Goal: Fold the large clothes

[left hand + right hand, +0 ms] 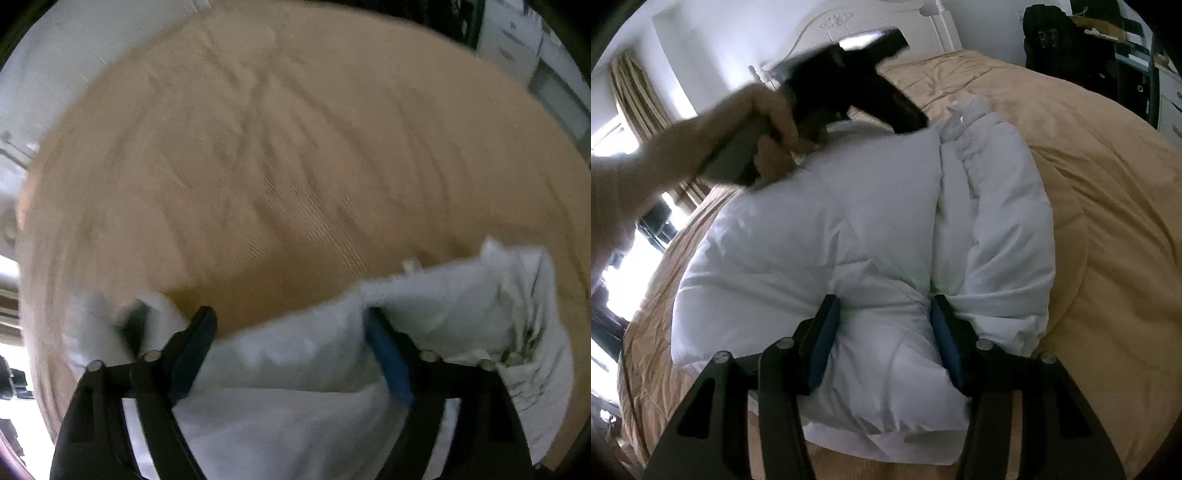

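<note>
Left wrist view: left gripper (291,325) stands wide over the white puffer jacket (295,369); fabric sits between the blue pads (388,354) but they seem clear of it, blur makes contact hard to call. The jacket's far part runs off frame; the tan bedspread (258,166) fills the rest.

Right wrist view: right gripper (882,314) is half closed, pinching a bunched ridge of the jacket (831,240), likely pinning the near edge while the fold gets laid. The jacket lies mid-bed on the bedspread (1108,221). The person's hand (768,122) with the other gripper hides the far end, smeared.
</note>
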Demonstrator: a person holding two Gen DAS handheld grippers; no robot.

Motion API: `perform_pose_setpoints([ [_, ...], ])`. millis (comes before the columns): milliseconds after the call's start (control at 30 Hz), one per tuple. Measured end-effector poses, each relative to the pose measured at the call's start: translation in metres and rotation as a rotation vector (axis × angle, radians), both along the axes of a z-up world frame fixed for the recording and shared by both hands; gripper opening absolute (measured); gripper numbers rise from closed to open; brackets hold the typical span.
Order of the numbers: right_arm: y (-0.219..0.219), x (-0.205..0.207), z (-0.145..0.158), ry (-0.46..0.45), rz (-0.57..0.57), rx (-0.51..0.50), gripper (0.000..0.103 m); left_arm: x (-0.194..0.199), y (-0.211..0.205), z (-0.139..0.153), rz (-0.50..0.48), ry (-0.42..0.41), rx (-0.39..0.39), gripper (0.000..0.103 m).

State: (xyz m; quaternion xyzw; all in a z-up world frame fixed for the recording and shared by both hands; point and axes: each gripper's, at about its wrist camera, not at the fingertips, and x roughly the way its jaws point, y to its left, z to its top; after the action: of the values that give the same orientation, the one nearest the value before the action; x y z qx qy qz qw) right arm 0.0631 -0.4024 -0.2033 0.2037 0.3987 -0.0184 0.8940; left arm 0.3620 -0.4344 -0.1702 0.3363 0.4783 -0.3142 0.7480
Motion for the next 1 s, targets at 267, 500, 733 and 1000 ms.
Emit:
perform_pose_setpoints([
  [267, -0.003, 0.001, -0.003, -0.009, -0.015, 0.009, 0.053, -0.048, 0.124, 0.114, 0.041, -0.119, -0.260, 0.077],
  [500, 0.005, 0.000, 0.004, 0.022, -0.060, -0.018, 0.055, -0.121, 0.209, 0.032, 0.106, -0.063, -0.235, 0.080],
  [733, 0.038, -0.005, 0.024, 0.075, -0.118, -0.259, 0.066, -0.143, 0.220, 0.007, 0.128, -0.123, -0.273, 0.080],
  [1000, 0.008, -0.013, 0.016, 0.133, -0.221, -0.136, 0.099, -0.090, 0.270, 0.015, 0.345, 0.189, -0.506, 0.082],
])
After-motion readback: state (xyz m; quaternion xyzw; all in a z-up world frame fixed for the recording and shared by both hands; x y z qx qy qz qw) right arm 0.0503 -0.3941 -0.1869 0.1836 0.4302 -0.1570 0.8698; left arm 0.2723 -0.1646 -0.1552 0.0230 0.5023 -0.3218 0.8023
